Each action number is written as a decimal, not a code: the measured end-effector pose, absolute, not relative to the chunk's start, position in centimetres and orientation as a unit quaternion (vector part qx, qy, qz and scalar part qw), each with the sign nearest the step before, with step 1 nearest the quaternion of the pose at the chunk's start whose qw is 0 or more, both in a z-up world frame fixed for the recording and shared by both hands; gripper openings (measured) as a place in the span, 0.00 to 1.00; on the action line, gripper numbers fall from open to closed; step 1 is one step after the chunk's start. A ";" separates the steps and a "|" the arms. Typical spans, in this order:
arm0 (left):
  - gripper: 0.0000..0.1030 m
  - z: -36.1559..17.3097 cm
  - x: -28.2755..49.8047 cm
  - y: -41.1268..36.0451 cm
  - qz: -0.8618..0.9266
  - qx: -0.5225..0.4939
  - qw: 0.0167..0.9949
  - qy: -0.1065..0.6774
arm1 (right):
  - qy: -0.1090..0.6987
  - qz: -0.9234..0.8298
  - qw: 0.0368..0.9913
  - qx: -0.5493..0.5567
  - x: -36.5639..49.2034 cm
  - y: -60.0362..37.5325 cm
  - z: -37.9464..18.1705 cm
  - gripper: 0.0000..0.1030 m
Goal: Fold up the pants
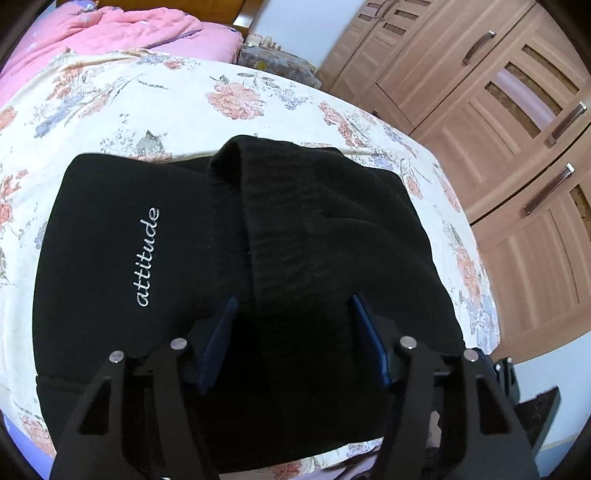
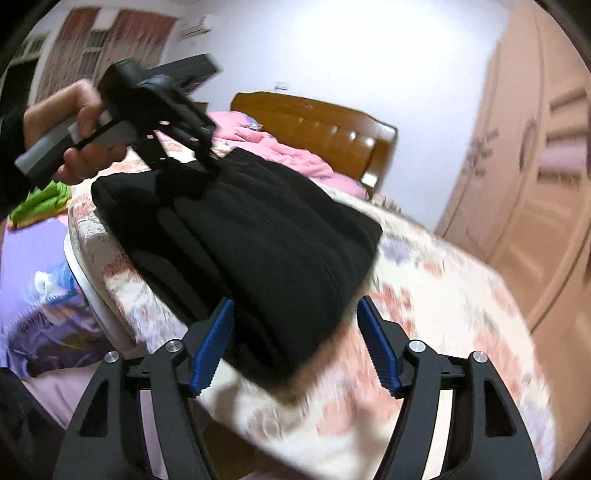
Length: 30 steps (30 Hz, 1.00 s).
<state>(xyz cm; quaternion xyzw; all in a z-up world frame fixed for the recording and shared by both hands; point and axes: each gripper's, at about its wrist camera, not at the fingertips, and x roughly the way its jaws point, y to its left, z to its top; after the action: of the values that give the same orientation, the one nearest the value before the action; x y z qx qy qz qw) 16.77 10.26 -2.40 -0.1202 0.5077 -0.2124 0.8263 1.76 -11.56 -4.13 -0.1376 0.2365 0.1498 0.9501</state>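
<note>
Black pants lie folded in a compact stack on the bed, both my claws spread wide and holding nothing — left gripper above the stack, right gripper (blurred) nearby — so I'd press the top fold flat, gently.

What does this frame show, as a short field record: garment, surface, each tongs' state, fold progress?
garment: black pants, folded into a compact stack, "attitude" lettering on top
surface: floral bedsheet
left tongs: open, above the pants, gripping nothing
right tongs: open, at the stack's near edge; view blurred
background: pink quilt, wooden wardrobe
fold progress: looks nearly complete
</note>
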 end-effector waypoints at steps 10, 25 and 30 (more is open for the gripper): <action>0.90 -4.2 13.6 15.5 -0.268 -0.276 0.785 0.486 | 0.245 0.147 0.955 -0.084 1.8 -13.6 -4.4 0.67; 0.48 -4.7 17.3 11.0 -0.288 -0.227 0.765 0.529 | 0.251 0.152 0.952 -0.081 2.0 -12.7 -5.3 0.74; 0.31 -2.8 15.6 11.2 -0.273 -0.225 0.802 0.481 | 0.272 0.156 0.946 -0.079 2.3 -12.5 -6.2 0.75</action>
<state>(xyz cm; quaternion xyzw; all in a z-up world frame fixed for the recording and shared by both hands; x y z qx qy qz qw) 15.57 11.17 -2.76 -0.2247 0.4811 -0.2728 0.8022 2.31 -12.48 -6.25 -0.0791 0.2725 0.1560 0.9461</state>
